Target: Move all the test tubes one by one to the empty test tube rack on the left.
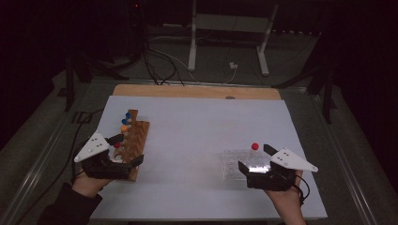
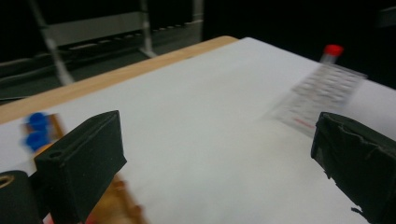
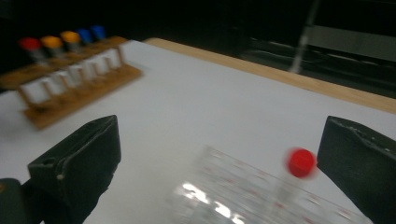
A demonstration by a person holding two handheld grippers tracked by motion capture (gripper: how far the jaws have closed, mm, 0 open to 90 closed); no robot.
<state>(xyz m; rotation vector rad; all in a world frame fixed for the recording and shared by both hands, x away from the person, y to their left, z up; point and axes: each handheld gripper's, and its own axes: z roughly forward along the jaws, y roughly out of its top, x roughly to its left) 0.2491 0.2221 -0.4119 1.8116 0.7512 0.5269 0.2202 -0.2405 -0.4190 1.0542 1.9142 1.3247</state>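
At a dim bench we see two hands, each with a claw, at the near edge of a white worktop (image 1: 202, 136). The left claw (image 1: 126, 150) stands with its jaws wide, astride the near end of a wooden rack (image 1: 136, 136) that lies close to the worktop's left edge; the jaws grip nothing that we can make out. In the right gripper view the rack carries a row of capped tubes, one red (image 3: 30, 44), two orange (image 3: 60, 39) and two blue (image 3: 92, 32), with empty holes along its other side. The right claw (image 1: 256, 158) is likewise spread wide over a clear plastic rack (image 1: 237, 164) near the front right corner, where a single red-capped tube (image 1: 255, 146) stands at the far side, just beside one jaw and apart from it as far as the blurred right gripper view lets us judge. Between the two racks the white surface lies bare, a broad open stretch running from the front edge to the far one, where a strip of bare wood (image 1: 197, 91) borders it. Beyond that edge we see a dark floor (image 1: 211, 61) with cables (image 1: 159, 61) and the white legs of a stand (image 1: 230, 33).
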